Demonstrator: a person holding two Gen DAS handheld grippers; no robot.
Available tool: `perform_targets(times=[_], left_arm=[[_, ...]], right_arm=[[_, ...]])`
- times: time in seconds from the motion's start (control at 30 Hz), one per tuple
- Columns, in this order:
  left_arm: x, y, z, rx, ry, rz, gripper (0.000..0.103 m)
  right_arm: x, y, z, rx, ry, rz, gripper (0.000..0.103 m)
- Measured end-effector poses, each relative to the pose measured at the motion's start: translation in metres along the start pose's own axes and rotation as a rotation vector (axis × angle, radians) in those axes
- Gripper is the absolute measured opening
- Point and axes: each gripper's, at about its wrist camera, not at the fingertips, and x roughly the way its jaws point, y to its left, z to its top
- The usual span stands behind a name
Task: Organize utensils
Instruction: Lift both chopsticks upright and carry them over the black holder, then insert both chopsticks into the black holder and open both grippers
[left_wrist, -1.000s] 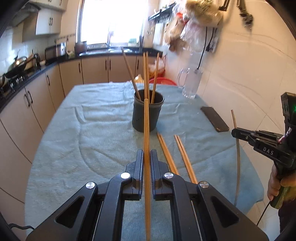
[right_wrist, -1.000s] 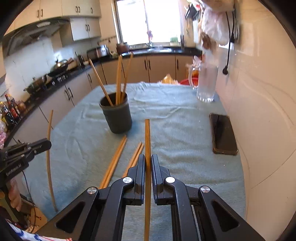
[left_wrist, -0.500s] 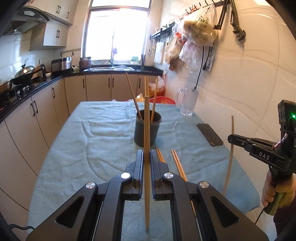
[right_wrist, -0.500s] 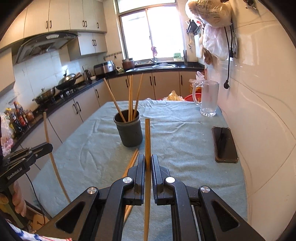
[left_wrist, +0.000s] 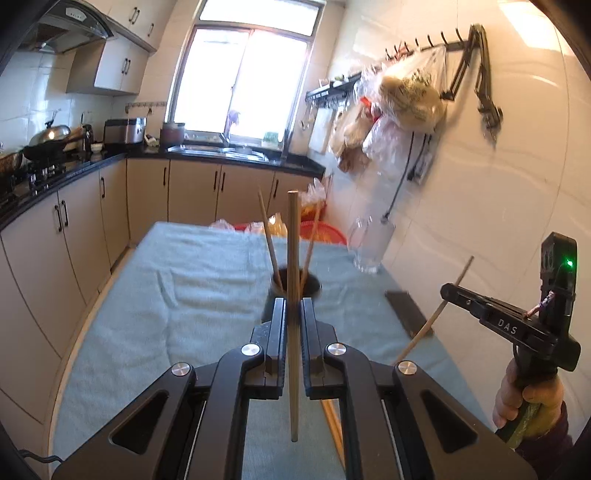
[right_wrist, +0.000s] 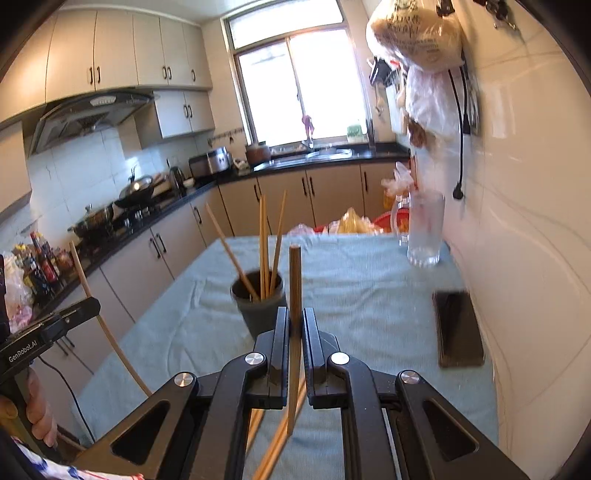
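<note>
Kitchen, with a long counter (right_wrist: 369, 291) under a blue-green cloth.

Nearest, at 6 o'clock under both tools: a few loose chopsticks (right_wrist: 273, 454) lying flat on the cloth, waiting for later.

Next, up off the cloth:
- Left tool (left_wrist: 293, 306) squeezed shut on the left chopstick (left_wrist: 293, 258), gripped near its middle, standing almost straight up.
- Right tool (right_wrist: 295, 314) squeezed shut on the right chopstick (right_wrist: 294, 280), also gripped near the middle.

A bit farther: the dark cup (right_wrist: 258, 310), at 12 o'clock from the left tool and 11 o'clock from the right one. Some chopsticks already inside, leaning apart.

Probably the step now: drop both held sticks into that cup. To do it well:
- Go one tool at a time, so no bumping.
- Bring the low end over the cup's mouth first.
- Aim for a gap between the leaning sticks.
- Lower until the end is well inside, then let go.
- Move softly; could tip the cup with a hard poke.

Farther off, at 2 o'clock: a dark phone (right_wrist: 456, 328). Farthest, at 1 o'clock: a glass mug (right_wrist: 424, 229). Stay away from both.
</note>
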Motion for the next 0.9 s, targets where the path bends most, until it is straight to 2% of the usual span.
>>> perform_targets(times=[0.33,0.47,0.63,0.77,0.9], left_arm=[[0.044,-0.006,0.089,-0.019,-0.119,0.043,0.006],[0.076,-0.005,0.115,-0.041,-0.145,0.064,0.006],[0.125,-0.002,0.121,-0.059,-0.102,0.081,0.006],[0.169,0.007,0.106,-0.063,0.004,0.106,0.006],[0.186,0.017,0.090,-0.088,0.061,0.110,0.006]], right_arm=[[0.020,0.020,0.094,0.009,-0.150,0.064,0.007],[0.036,0.028,0.112,-0.002,-0.175,0.065,0.007],[0.077,0.031,0.110,-0.008,-0.135,0.038,0.007],[0.117,0.023,0.094,0.024,-0.041,0.042,0.007],[0.148,0.012,0.076,0.054,0.046,0.056,0.007]])
